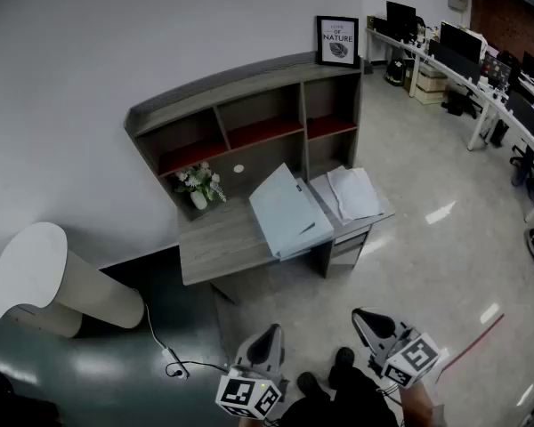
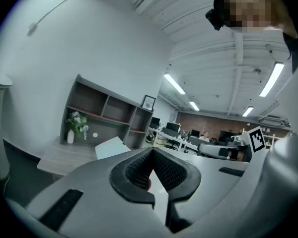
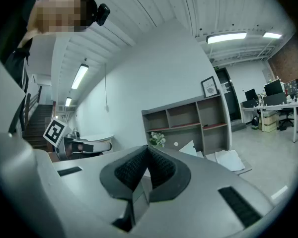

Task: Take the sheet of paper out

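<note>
**Sheet of white paper (image 1: pixel 351 192) untouched on the bench, both claws closed and empty**

Lies flat on the right end of the grey wood-grain bench (image 1: pixel 218 243), just beside a pale-blue flat folder (image 1: pixel 283 210) propped at a tilt near the middle. Seems to be more than one white sheet in that spot; cannot tell how many. Backed by a grey hutch with open shelves (image 1: pixel 249 105) against the white wall, with red-brown shelf boards inside and a black-framed picture (image 1: pixel 337 41) standing on top at the right. Flanked further left, under the hutch, by a small white vase of pale flowers (image 1: pixel 198 188).

Well apart from all of this: left claw (image 1: pixel 269 334) and right claw (image 1: pixel 367 318), low in the head view above the glossy floor (image 1: pixel 427 238), both aimed toward the bench, with dark shoes (image 1: pixel 309 383) between them.

Left claw: ribbed dark pads pressed together at the tips, nothing gripped. Right claw: closed the same way, pads meeting at the tip, holding nothing.

Off to the right, long white office desks with dark monitors (image 1: pixel 481 69). On the floor at lower left, a thin black cable (image 1: pixel 196 364).
</note>
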A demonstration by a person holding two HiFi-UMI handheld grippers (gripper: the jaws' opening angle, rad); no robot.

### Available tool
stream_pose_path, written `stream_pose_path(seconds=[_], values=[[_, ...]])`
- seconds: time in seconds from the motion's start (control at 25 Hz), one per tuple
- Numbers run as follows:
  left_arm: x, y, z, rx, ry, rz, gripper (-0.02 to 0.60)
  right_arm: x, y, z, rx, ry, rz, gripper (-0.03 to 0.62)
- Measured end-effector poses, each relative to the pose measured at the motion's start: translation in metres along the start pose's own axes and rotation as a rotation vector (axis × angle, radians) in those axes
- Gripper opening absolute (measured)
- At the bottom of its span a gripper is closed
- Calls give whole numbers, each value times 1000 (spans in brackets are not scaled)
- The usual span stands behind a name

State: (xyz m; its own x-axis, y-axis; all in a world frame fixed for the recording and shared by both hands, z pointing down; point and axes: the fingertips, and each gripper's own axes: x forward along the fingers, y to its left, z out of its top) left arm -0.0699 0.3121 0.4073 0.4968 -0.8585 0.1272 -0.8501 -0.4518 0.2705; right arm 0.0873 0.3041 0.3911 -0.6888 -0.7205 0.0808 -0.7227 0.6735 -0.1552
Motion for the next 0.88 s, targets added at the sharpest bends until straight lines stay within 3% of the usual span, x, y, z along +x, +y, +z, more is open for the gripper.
stream_pose_path(seconds=[0.6, 0.88], values=[[-1, 4, -5, 5, 23, 4, 11, 5, 4, -1, 58, -17, -2, 12], [22, 2, -16, 4, 56, -3, 11, 17, -12, -5, 58, -10, 4, 12]])
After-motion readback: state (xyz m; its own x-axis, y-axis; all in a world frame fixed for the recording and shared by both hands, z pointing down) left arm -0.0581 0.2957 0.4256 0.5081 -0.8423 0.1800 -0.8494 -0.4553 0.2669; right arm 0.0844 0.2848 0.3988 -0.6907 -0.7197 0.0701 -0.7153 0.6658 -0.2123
